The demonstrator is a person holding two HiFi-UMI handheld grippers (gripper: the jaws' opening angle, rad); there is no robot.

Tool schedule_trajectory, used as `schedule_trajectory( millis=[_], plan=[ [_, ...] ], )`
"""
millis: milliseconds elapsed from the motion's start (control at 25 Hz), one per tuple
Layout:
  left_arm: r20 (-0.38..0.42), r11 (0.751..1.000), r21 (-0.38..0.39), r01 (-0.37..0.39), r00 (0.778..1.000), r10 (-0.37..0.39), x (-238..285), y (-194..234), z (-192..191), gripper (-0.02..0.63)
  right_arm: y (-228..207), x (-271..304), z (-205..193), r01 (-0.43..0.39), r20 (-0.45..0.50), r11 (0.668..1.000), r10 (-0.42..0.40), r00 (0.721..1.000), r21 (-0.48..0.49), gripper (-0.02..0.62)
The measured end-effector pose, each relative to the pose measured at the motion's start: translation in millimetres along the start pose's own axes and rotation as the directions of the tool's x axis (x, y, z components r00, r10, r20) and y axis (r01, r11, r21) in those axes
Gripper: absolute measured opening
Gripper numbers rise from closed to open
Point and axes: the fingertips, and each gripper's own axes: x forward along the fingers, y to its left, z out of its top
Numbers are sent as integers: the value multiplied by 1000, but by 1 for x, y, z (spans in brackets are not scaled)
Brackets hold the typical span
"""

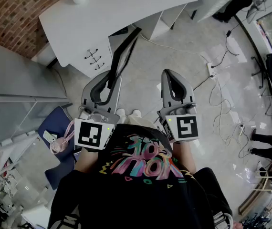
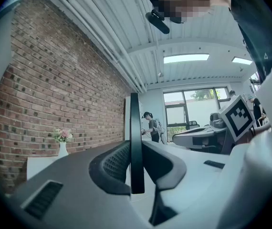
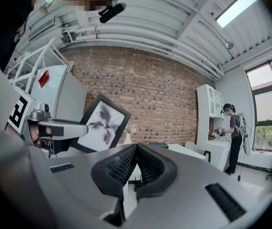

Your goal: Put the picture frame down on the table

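While the left gripper (image 2: 137, 168) is pinching the picture frame (image 1: 127, 50) by its edge, short of the counter (image 1: 126, 8) — right gripper (image 3: 137, 161) closed, empty — the carry seems underway; next, it is probably needing a reach over the counter and lowering.

place: office | evidence: white desks (image 1: 126, 8), brick wall (image 3: 164, 94), power strip (image 1: 211, 70) on floor

Black picture frame (image 3: 102, 123), grey leaf print, held aloft, tilted.

picture frame (image 3: 102, 123) — smooth black rim, matt print; brick wall (image 3: 169, 99) rough; bench (image 1: 121, 13) smooth white; floor (image 1: 174, 56) — glossy.
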Motion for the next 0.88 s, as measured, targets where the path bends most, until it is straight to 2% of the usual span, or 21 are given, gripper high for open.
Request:
schedule_trajectory(
  millis=[200, 400, 560, 680, 800, 880],
  plan=[
    [13, 1000, 13, -1, 1000, 0, -1, -13, 1, 80, -4, -14, -2, 0, 32, 1000, 0, 999, -15, 18],
    [25, 1000, 28, -8, 1000, 7, 9, -41, 4, 80, -26, -31, -1, -5, 55, 1000, 4, 999, 24, 18],
    [-9, 997, 79, 10, 1000, -9, 16, -57, -7, 80, -43, -38, -9, -19, 57, 999, 17, 998, 35, 18],
    [-16, 996, 84, 13, 1000, -12, 23, -62, -8, 80, -51, -36, -3, -22, 102, 998, 16, 995, 62, 18],
    [-26, 996, 90, 11, 1000, -8, 35, -60, -10, 80, -60, -26, -8, -25, 96, 997, 18, 995, 72, 18],
    [-32, 996, 89, 11, 999, -8, 47, -55, -13, 80, -68, -16, -16, -20, 58, 997, 16, 998, 74, 18]
  ],
)
